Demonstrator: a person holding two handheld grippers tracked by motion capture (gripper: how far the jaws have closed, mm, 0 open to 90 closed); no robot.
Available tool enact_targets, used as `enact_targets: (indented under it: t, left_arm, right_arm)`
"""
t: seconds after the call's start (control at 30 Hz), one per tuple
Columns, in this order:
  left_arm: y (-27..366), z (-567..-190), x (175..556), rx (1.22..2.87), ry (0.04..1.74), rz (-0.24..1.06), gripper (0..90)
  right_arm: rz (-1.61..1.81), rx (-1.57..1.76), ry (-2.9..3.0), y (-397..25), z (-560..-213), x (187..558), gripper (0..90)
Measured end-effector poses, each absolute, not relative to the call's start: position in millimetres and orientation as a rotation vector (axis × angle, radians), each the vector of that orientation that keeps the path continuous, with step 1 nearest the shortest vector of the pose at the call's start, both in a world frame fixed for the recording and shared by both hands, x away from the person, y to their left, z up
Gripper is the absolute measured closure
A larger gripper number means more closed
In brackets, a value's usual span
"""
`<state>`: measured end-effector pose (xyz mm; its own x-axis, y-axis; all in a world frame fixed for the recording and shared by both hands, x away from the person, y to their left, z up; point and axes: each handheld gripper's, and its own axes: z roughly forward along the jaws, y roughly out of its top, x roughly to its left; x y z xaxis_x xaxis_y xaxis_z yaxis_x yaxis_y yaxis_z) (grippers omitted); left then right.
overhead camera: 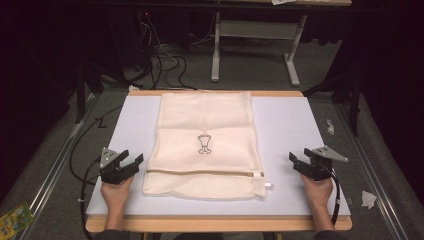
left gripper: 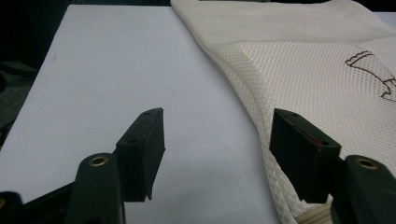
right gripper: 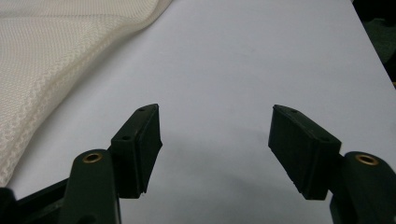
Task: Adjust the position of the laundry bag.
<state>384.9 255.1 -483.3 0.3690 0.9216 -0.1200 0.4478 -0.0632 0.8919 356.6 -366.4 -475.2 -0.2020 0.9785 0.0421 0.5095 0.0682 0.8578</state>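
At table centre: cream mesh laundry bag [overhead camera: 204, 145] lying flat on white mat [overhead camera: 285, 130], zipper [overhead camera: 205, 173] along near edge, small emblem [overhead camera: 203, 144] mid-bag. Left gripper [overhead camera: 131, 163] at 8 o'clock of bag, jaws spread wide, holding nothing, one jaw just beside bag's edge. Right gripper [overhead camera: 296, 162] at 4 o'clock, jaws wide apart, empty, clear of bag, over bare mat.

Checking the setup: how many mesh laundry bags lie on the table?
1. The mesh laundry bag lies flat mid-table between the left gripper and right gripper; a second bag beneath it would be hidden.
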Motion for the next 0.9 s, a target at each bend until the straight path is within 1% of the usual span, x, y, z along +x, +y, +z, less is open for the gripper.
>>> enact_targets:
  t: [0.2, 0.67, 0.77, 0.9]
  left_arm:
    - [252.8, -483.4, 387.1, 1.709, 1.233, 0.616, 36.0]
    - [254.3, -483.1, 387.0, 1.707, 1.224, 0.601, 34.2]
    - [256.0, -483.1, 390.4, 1.709, 1.244, 0.561, 32.6]
    - [257.7, -482.9, 392.0, 1.697, 1.263, 0.546, 31.6]
  right_arm:
    - [1.042, 1.486, 1.777, -366.5, -475.4, 357.3, 35.5]
    - [1.033, 1.532, 1.789, -367.9, -475.8, 360.8, 35.5]
    - [1.031, 1.528, 1.787, -367.5, -475.4, 360.6, 37.2]
    - [1.003, 1.513, 1.802, -364.6, -474.9, 360.8, 38.0]
